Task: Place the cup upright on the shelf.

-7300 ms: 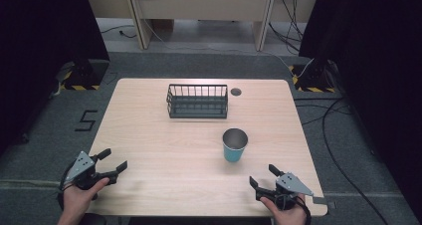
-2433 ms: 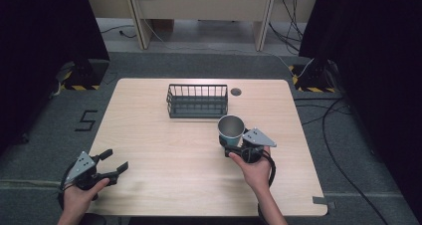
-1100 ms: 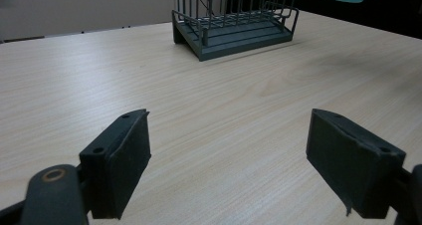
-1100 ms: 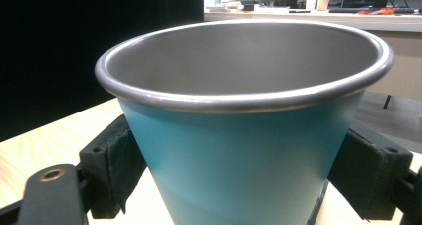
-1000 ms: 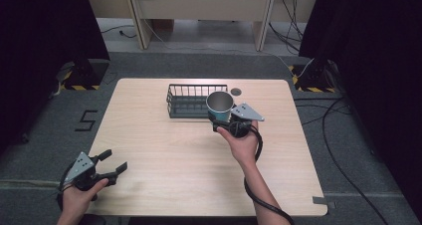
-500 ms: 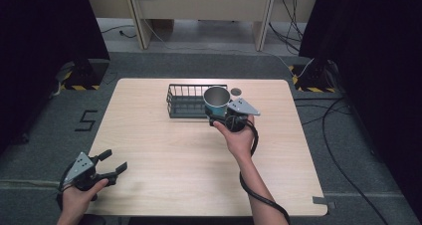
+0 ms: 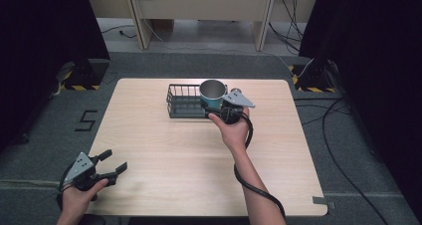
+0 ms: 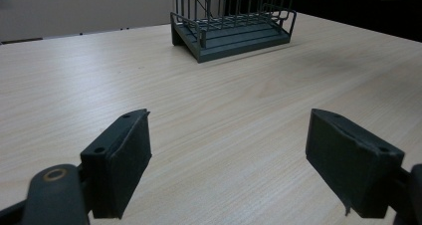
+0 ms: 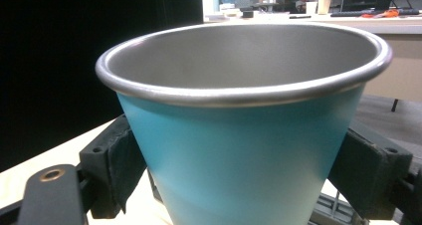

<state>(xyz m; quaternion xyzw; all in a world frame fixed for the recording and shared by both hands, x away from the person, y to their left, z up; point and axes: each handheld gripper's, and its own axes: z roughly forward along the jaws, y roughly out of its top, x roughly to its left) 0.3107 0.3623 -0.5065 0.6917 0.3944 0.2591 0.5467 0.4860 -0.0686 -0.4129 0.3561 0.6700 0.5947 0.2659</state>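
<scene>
The right gripper holds a teal cup between its jaws, one black pad pressed against each side of the cup's lower wall. In the right gripper view the cup stands upright between the jaws, its steel rim level and well above the pads, its grey inside bare as far as can be seen. Below the jaws, at the bottom right of that view, a bit of dark wire frame shows. From the high view the cup hangs over the right end of a dark wire basket, which stands on the far half of the table; whether the cup's base touches the basket's rim cannot be told. The person's right hand grips the tool from behind the jaws, and the cable loops down along the forearm.

The left gripper rests low at the near left corner of the table, held in the left hand. Its jaws are spread wide with nothing between them but bare wood. Straight ahead of these jaws, well apart from them, stands the basket, its slatted floor in plain sight.
</scene>
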